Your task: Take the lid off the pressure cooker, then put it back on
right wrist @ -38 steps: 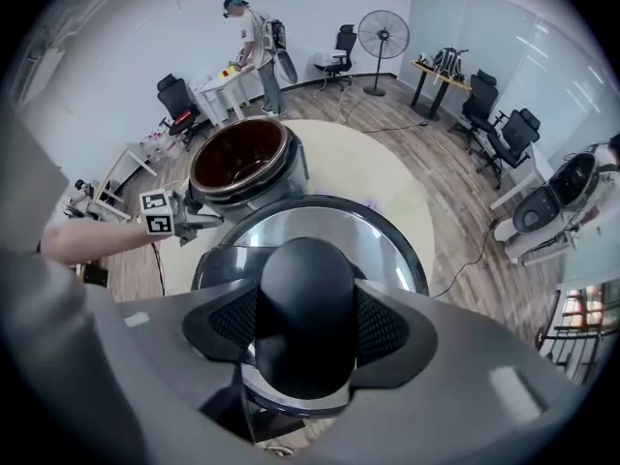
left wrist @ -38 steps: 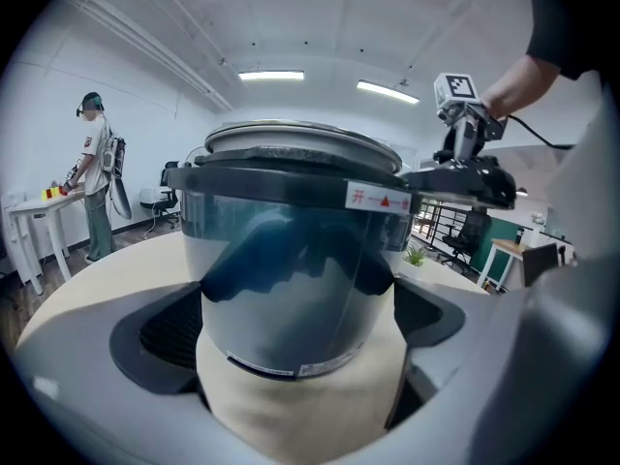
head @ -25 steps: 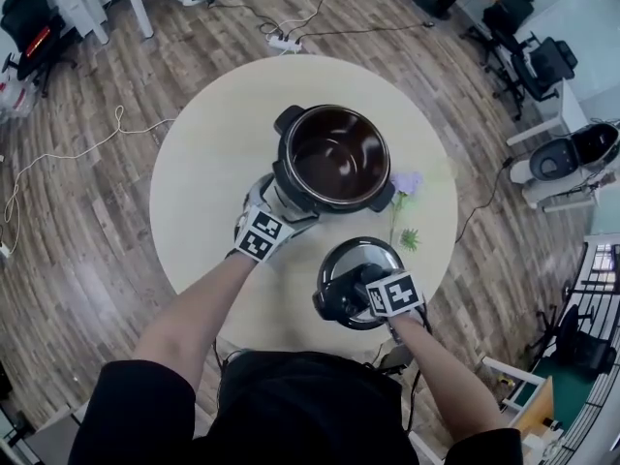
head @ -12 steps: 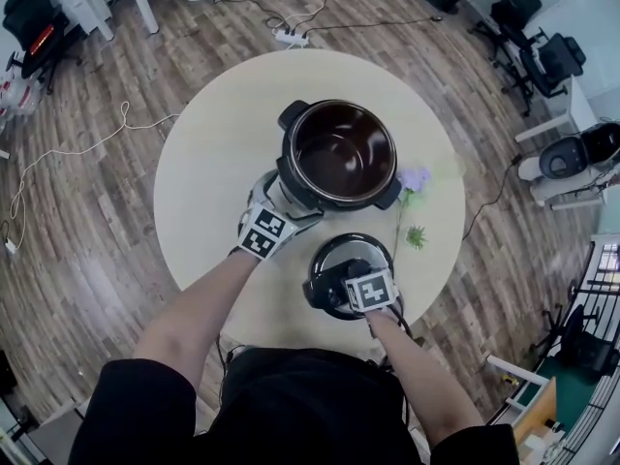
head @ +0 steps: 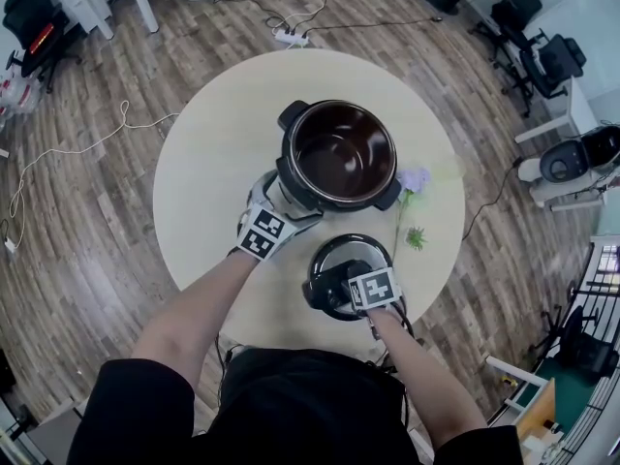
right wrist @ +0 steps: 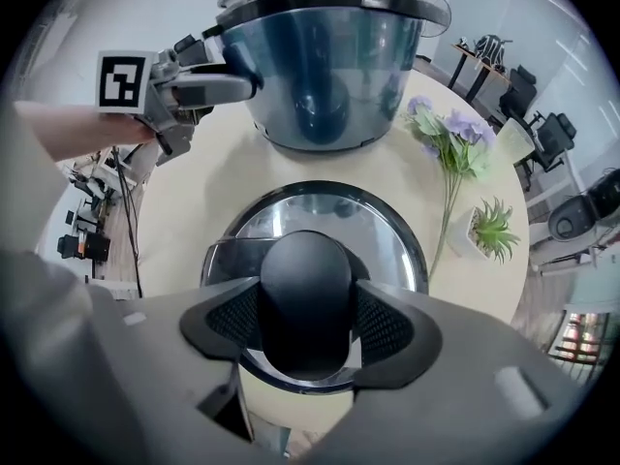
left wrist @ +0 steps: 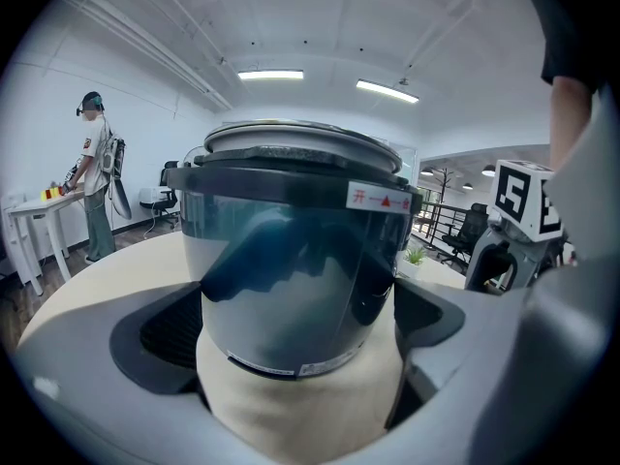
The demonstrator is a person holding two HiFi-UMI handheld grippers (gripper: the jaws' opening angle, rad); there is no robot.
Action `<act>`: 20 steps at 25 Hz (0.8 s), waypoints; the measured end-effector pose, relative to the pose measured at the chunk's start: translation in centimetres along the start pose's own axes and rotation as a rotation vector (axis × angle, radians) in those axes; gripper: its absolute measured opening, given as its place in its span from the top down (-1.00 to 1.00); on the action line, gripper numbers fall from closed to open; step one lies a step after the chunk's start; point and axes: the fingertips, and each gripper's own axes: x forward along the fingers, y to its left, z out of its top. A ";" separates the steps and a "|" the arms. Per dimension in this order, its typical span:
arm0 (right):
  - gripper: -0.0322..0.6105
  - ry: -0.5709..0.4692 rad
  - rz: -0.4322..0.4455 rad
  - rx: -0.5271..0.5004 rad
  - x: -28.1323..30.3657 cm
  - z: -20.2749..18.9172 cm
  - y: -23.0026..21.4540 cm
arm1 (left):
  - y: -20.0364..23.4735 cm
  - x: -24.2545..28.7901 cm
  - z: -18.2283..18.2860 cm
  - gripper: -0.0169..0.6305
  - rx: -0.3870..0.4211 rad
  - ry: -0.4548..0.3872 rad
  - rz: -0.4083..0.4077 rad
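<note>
**Head view:** cooker (head: 339,158) sits mid-table (head: 194,163), open, pot looks empty. Lid (head: 337,252) lies flat on the table just below it in frame, near the lower edge, apart from the cooker. Left gripper (head: 281,200) is at the cooker's lower-left wall. Right gripper (head: 341,281) points straight down over the lid centre. Flowers (head: 409,180) and a small plant (head: 415,238) lie right of the lid, close to it.

**Left gripper view:** jaws spread wide and the cooker wall fills the gap between them. Tips sit right at the wall. My read is bracing the body, not pinching it. Whether the pads actually press, I can't tell.

**Right gripper view:** black knob (right wrist: 305,289) sits square between the pads, both pads against its sides, no gap visible. The jaws have just eased open a touch with the knob between them, so the pinch is probably light. Lid rim is centred under the knob, cooker at frame top.

**Handling (judgement):**
- Lid is polished steel, stiff and likely heavy for one pinch.
- Knob is the only sensible hold. It is rounded, smooth plastic, so it could slip or let the lid swing.
- Grip low and centred on the knob, firmly, so the lid hangs level.
- Lid is off. Refit needs it flat on the rim and probably a twist, with the left gripper holding the body against it.
- Keep the rim clear of the flowers on lift.
</note>
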 end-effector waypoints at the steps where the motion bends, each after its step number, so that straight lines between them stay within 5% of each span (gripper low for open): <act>1: -0.05 0.010 -0.011 -0.005 0.2 -0.1 0.0 | 0.0 -0.1 0.0 -0.88 0.000 0.000 0.000; 8: -0.07 0.157 -0.017 0.058 0.1 -2.5 0.4 | -0.1 0.0 0.1 -0.88 0.000 -0.004 0.000; 14: 0.01 0.009 -0.032 -0.010 0.3 0.4 0.0 | 0.0 0.0 0.2 -0.88 0.000 -0.005 0.000; 20: 0.01 0.007 0.029 -0.016 -1.1 0.8 -0.1 | 0.0 0.0 0.2 -0.88 0.001 -0.005 -0.001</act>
